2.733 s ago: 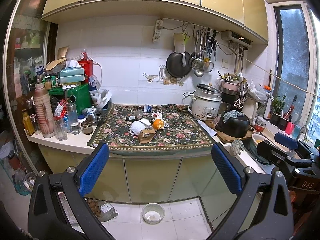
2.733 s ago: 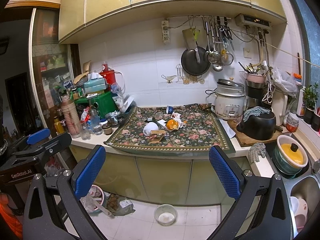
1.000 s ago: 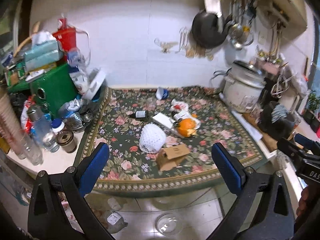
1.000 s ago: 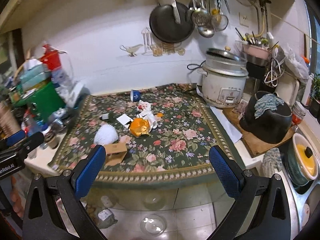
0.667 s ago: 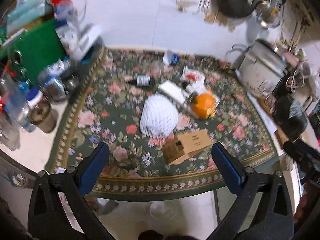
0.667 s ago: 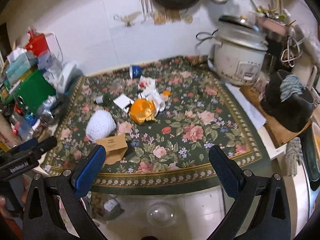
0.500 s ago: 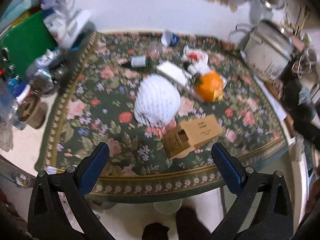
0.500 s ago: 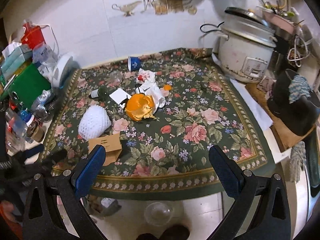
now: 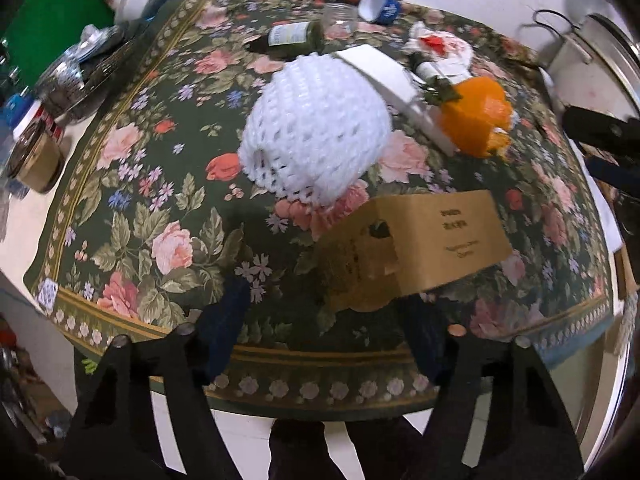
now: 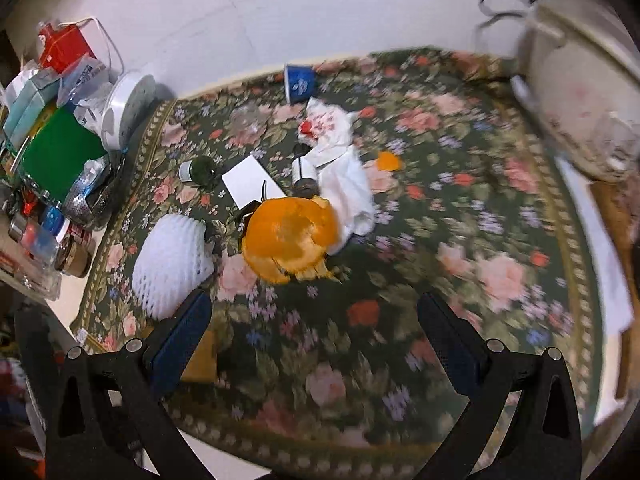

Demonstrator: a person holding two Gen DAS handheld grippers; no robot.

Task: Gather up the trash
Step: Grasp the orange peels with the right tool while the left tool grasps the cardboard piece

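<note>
A dark green floral cloth point(image 9: 168, 184) covers most of the table point(image 9: 24, 216), and all the trash lies on it. The biggest piece is a white foam fruit net point(image 9: 316, 128) near the middle of the cloth. Just in front of it lies a flattened brown cardboard box point(image 9: 424, 248), its near edge above the left tongs point(image 9: 332, 328). The jaws of the left tongs are closing, with the lower edge of the box between the blue pads point(image 9: 224, 320) but not pressed by them as far as the blurred view shows.

Beside the net, on its right in the left wrist view, sits a crumpled orange peel point(image 9: 476, 120), touching a flat white card point(image 9: 384, 84) that leans across the net's far side. Behind the peel lies a wad of white tissue with red marks point(image 10: 332, 136), and a small dark green glass bottle point(image 9: 292, 36) rests on its side near the cloth's far edge. A blue paper cup point(image 10: 300, 80) lies tipped over close to the wall, with a clear glass jar point(image 9: 340, 20) next to it. A small scrap of orange peel point(image 10: 388, 160) lies apart on the cloth.

The right tongs point(image 10: 316, 340) hang over bare cloth in front of the orange peel, spread wide with nothing between them.
</note>
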